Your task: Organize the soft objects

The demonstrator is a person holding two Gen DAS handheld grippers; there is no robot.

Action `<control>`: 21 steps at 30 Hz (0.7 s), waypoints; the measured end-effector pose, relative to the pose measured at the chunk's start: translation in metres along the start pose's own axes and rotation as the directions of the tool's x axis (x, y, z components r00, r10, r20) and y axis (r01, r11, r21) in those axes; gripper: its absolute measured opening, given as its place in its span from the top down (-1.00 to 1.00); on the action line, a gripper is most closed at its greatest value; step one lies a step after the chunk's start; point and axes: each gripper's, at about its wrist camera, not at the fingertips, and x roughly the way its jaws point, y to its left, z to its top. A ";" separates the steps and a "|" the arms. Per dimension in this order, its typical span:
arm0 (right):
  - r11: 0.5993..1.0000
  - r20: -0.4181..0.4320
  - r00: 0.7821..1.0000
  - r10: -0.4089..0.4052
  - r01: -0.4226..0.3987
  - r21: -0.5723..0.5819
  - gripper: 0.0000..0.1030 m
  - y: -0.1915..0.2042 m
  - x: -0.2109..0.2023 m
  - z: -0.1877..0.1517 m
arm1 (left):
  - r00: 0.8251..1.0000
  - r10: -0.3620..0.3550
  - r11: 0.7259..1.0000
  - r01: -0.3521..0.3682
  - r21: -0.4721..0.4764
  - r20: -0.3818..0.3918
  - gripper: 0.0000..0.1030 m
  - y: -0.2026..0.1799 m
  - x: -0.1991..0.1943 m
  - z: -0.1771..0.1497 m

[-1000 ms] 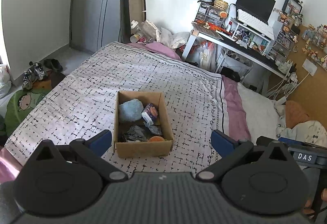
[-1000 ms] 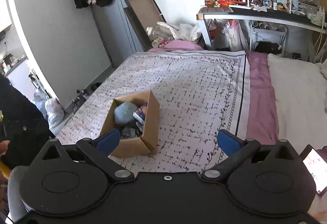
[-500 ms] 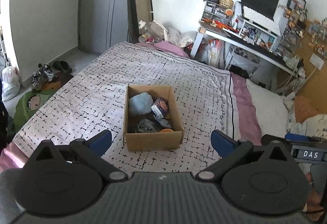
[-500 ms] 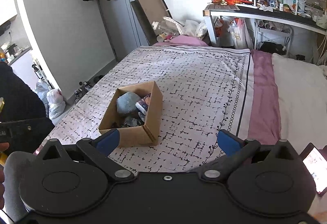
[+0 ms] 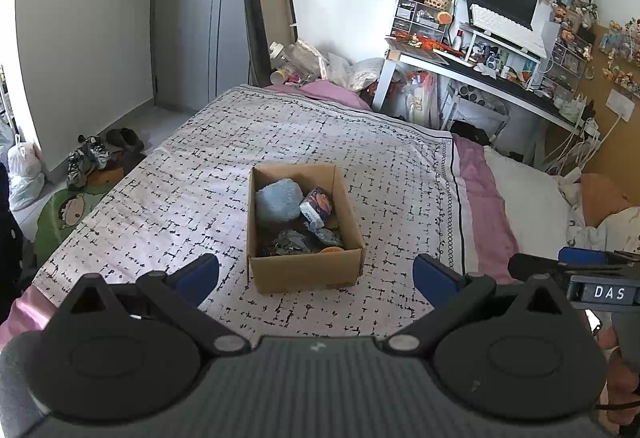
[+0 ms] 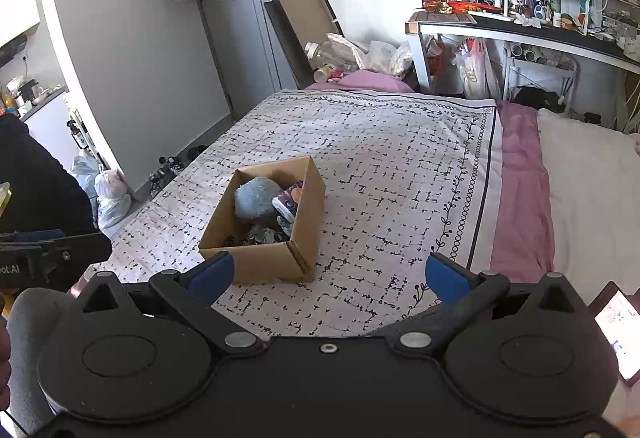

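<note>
An open cardboard box (image 5: 305, 270) sits upright mid-bedspread (image 5: 168, 194), holding a fluffy blue plush (image 5: 278, 201) at its far end, a printed packet (image 5: 317, 205) beside it, and dark cloth (image 5: 292, 241) nearer.

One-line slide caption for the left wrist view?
Open left gripper hangs above a patterned bedspread, facing a cardboard box of soft items.

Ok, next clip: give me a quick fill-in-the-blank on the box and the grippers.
1. The cardboard box sits on the ___.
2. The fluffy ball in the box is light ___.
3. Both the left gripper and the right gripper are ___ and hold nothing.

Missing words: bed; blue; open
</note>
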 end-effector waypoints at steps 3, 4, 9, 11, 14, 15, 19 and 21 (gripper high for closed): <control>1.000 0.007 1.000 0.002 -0.002 -0.002 -1.00 0.001 -0.002 0.000 | 1.000 0.006 1.000 -0.006 -0.002 0.004 -0.99 0.001 -0.001 -0.001; 1.000 0.008 1.000 0.002 -0.002 -0.001 -1.00 0.001 -0.002 0.000 | 1.000 0.008 1.000 -0.008 -0.004 0.003 -0.99 0.001 -0.001 -0.001; 1.000 0.008 1.000 0.004 -0.004 -0.001 -1.00 0.000 -0.002 0.001 | 1.000 0.017 1.000 -0.017 -0.006 0.005 -0.99 0.002 -0.002 -0.001; 1.000 0.008 1.000 0.003 -0.003 -0.001 -1.00 0.001 -0.003 0.000 | 1.000 0.021 1.000 -0.021 -0.003 0.009 -0.99 0.001 -0.003 -0.001; 1.000 0.011 1.000 0.001 -0.001 0.002 -1.00 0.001 -0.004 0.002 | 1.000 0.021 1.000 -0.021 -0.008 0.012 -0.99 0.002 -0.005 -0.001; 1.000 0.012 1.000 0.001 -0.001 0.002 -1.00 0.001 -0.004 0.002 | 1.000 0.019 1.000 -0.019 -0.010 0.013 -0.99 0.002 -0.005 -0.001; 1.000 0.012 1.000 -0.005 0.005 0.001 -1.00 0.000 -0.005 0.003 | 1.000 0.019 1.000 -0.018 -0.009 0.012 -0.99 0.002 -0.005 -0.001; 1.000 0.011 1.000 -0.006 0.006 0.000 -1.00 0.001 -0.005 0.003 | 1.000 0.015 1.000 -0.015 -0.009 0.012 -0.99 0.002 -0.006 -0.002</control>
